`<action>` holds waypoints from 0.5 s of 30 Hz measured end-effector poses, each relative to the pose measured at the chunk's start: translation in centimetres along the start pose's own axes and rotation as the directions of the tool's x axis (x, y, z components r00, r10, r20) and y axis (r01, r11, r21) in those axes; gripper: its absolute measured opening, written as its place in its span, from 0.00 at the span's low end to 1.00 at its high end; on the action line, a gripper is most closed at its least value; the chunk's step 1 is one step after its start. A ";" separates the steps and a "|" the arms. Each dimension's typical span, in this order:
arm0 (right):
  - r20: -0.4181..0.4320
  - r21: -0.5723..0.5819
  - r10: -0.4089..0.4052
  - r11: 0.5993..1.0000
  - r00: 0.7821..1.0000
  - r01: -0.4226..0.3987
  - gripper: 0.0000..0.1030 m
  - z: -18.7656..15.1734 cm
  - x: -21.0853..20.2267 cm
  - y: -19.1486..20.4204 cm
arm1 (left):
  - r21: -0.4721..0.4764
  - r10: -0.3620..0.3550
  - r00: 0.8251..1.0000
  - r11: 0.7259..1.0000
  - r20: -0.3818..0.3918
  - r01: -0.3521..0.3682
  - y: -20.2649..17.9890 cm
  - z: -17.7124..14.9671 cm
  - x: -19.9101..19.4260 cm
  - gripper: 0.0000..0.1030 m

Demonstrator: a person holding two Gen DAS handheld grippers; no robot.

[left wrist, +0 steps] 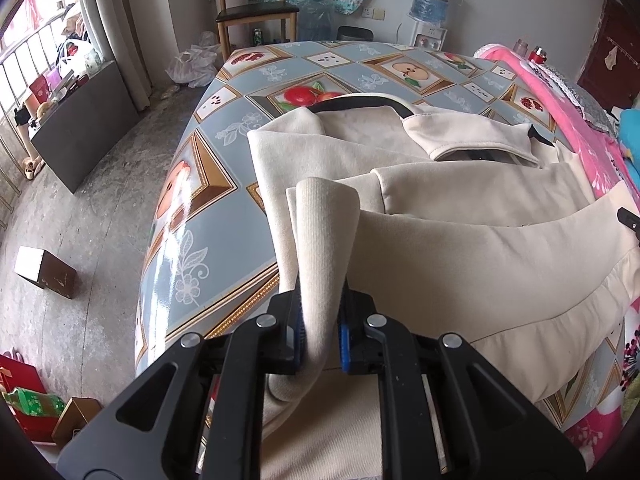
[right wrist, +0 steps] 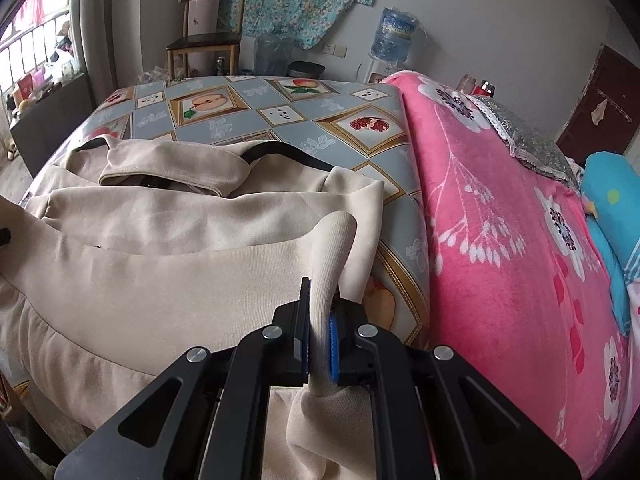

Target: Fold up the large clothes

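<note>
Both hems pinched: left hand-held gripper (left wrist: 320,332) and right hand-held gripper (right wrist: 320,328) clamp the cream garment (left wrist: 460,260) low in frame on the desk (left wrist: 224,208); next, I judge, carry hem toward collar.

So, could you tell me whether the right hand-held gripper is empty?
No, the right hand-held gripper is shut on the cream garment's ribbed hem.

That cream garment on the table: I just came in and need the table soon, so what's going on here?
A person is folding a large cream fleece garment with a black-lined collar on the table with the fruit-patterned oilcloth. The left gripper is shut on a ribbed edge at the garment's left side, and the right gripper is shut on the matching ribbed edge at its right side. Both pinched edges are raised off the table; the rest lies spread out, collar at the far end, not yet folded over.
</note>
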State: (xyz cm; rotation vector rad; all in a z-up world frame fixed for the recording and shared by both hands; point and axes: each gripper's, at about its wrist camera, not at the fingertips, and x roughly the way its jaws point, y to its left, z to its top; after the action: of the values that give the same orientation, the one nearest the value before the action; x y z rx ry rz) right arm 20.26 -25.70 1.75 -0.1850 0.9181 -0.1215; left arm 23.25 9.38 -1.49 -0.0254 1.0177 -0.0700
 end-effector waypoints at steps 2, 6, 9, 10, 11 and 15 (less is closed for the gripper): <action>0.011 0.009 0.000 1.000 1.000 0.000 0.07 0.0 -0.3 -0.1 | 0.008 -0.006 1.000 1.000 0.023 0.006 -0.1 -0.1 -0.5 0.12; 0.027 0.031 -0.001 1.000 1.000 0.000 0.07 -0.1 -0.7 -0.2 | 0.039 -0.016 0.997 0.999 0.080 0.013 -0.3 -0.8 -1.5 0.11; 0.033 0.039 -0.006 0.999 0.999 0.005 0.07 -0.3 -0.9 -0.2 | 0.070 -0.019 0.994 0.997 0.112 0.011 -0.4 -1.3 -2.1 0.11; 0.034 0.045 -0.009 0.999 0.999 0.007 0.07 -0.3 -0.9 -0.2 | 0.078 -0.018 0.993 0.997 0.118 0.009 -0.5 -1.5 -2.2 0.11; 0.034 0.048 -0.011 0.999 0.999 0.010 0.07 -0.4 -0.9 -0.1 | 0.082 -0.018 0.992 0.997 0.121 0.008 -0.4 -1.6 -2.3 0.11; 0.053 0.072 -0.027 0.997 0.998 0.023 0.07 -0.3 -1.5 -0.1 | 0.086 -0.035 0.986 0.996 0.163 0.021 0.0 -2.0 -3.2 0.11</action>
State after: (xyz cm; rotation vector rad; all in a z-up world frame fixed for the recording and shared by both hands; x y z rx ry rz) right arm 19.06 -25.54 2.77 -0.1327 0.8569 -0.1714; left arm 19.91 9.67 0.20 0.0311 0.8491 -0.1344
